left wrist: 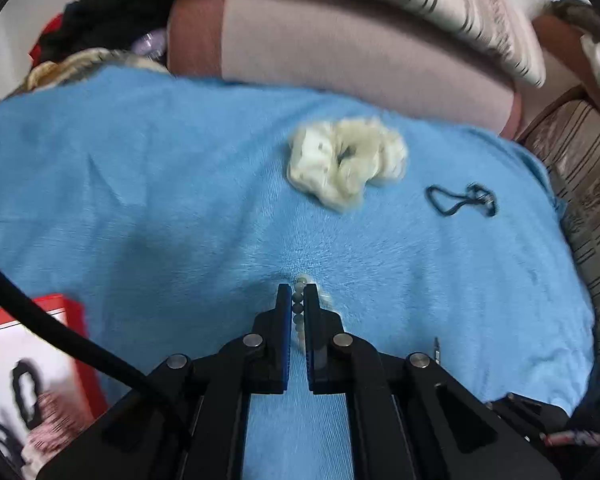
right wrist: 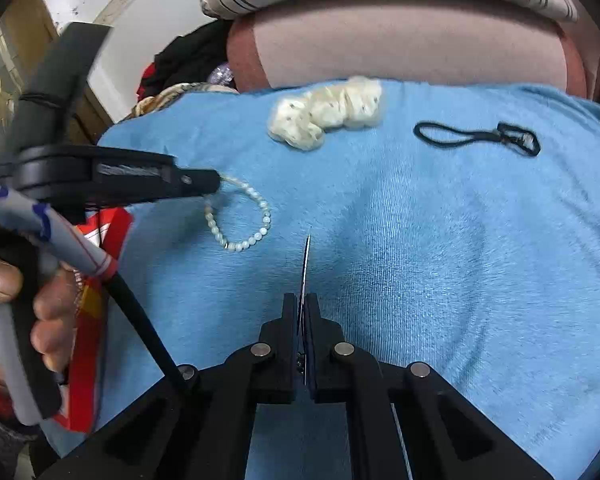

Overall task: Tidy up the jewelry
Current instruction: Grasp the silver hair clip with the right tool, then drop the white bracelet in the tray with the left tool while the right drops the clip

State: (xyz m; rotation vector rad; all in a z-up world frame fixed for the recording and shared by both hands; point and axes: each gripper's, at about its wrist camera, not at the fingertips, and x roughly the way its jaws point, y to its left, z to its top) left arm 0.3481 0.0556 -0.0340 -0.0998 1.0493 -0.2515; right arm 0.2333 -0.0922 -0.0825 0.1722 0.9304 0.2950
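Between my left gripper's [left wrist: 298, 294] closed jaws hangs the bead bracelet [right wrist: 240, 216]: light, limp, slippery, best pinched across its strand.

Blue towel [right wrist: 420, 260] spread over a cushioned seat — the carrying surface. Lying on it: a cream scrunchie [right wrist: 326, 114] near the far edge, a black hair tie [right wrist: 476, 138] well to its right, and a red box [left wrist: 76, 344] at the left edge — contents blurred.
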